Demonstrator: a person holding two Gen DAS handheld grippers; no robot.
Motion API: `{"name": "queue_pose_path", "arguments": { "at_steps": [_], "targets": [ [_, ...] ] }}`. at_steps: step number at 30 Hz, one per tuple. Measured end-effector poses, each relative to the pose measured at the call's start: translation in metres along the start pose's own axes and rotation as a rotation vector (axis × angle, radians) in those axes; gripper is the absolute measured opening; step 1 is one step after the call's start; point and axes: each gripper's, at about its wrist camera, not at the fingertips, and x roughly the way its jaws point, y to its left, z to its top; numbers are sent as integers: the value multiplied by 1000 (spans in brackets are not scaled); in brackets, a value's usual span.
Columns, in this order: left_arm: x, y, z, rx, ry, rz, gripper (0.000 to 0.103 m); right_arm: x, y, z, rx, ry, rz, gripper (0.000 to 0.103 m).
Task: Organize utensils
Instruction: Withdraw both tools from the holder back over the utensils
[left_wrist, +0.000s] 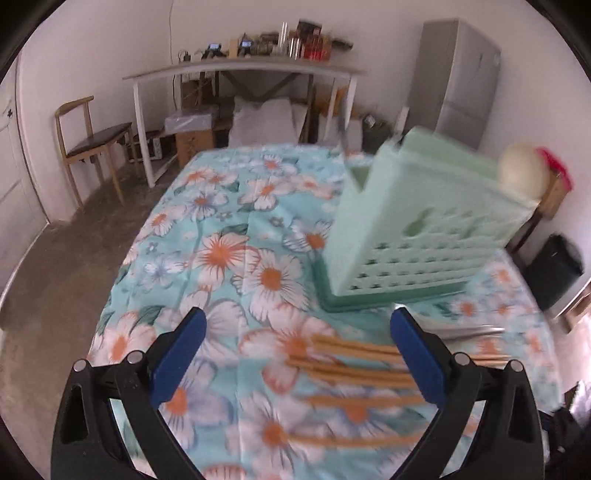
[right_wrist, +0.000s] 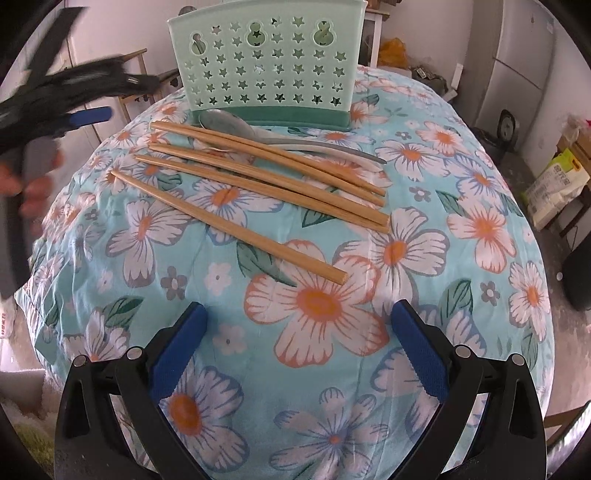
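Both tongs (left_wrist: 295, 354) (right_wrist: 295, 350) gape empty over chopsticks (right_wrist: 258, 184) beside the holder (right_wrist: 266, 62).

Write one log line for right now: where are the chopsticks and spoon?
left gripper: open, empty | right gripper: open, empty | chopsticks: loose on tablecloth | spoon: lying before green holder

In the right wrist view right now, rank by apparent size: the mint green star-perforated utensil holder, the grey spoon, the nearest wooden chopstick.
1. Mint green star-perforated utensil holder
2. Nearest wooden chopstick, though being closer inflates it
3. Grey spoon, partly hidden under chopsticks, so this order is unsure
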Motion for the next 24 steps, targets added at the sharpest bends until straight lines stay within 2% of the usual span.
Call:
{"name": "queue_pose_path", "arguments": {
  "at_steps": [4,7,18,22,24],
  "targets": [
    [29,-5,-2,30,84,20,97,0,0,0,-5,-4,6,95],
    [35,-10,-11,83,117,21,97,0,1,-1,-11,-8,11,96],
    [15,-13,-42,212,200,-47,97,5,-2,1,-32,-26,37,97],
    [3,-13,-46,234,196,-48,97,5,-2,1,-37,-36,43,97],
    [-9,-9,-39,193,133,-62,97,6,-2,1,-37,-44,44,97]
  ]
}}
